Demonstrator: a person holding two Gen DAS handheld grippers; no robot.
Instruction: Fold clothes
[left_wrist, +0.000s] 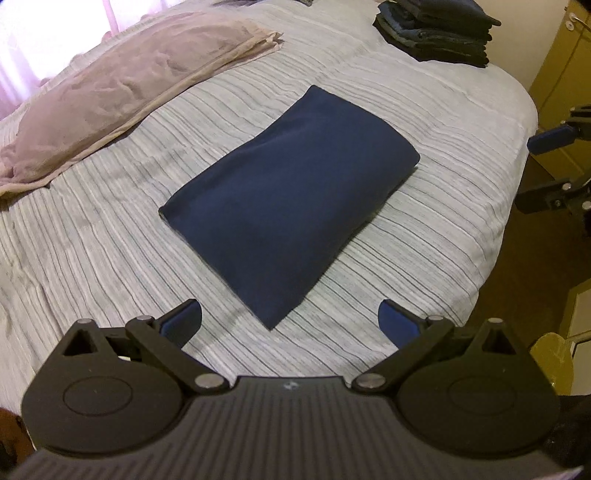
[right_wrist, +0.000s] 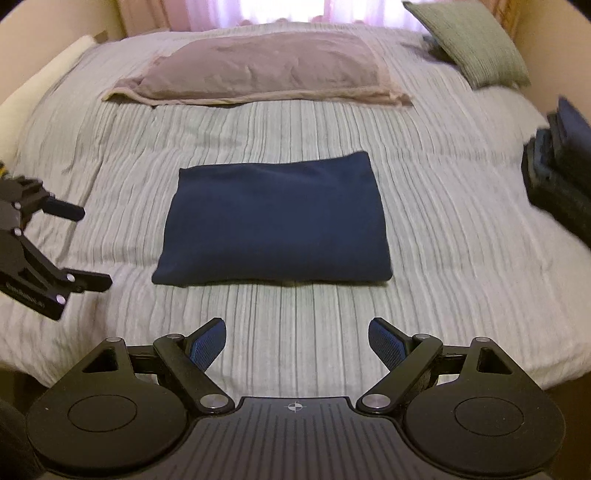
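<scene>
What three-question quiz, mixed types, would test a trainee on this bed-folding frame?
1. True or false: the left gripper is clamped on the navy garment.
2. Multiple choice: the garment lies A) spread flat, B) folded into a rectangle, C) on the dark folded stack.
3. Fill in: the mauve pillow lies ___ the garment, seen from the right gripper.

Key: 1 false, both grippers are open and empty. 2 B. 3 beyond, toward the window.
</scene>
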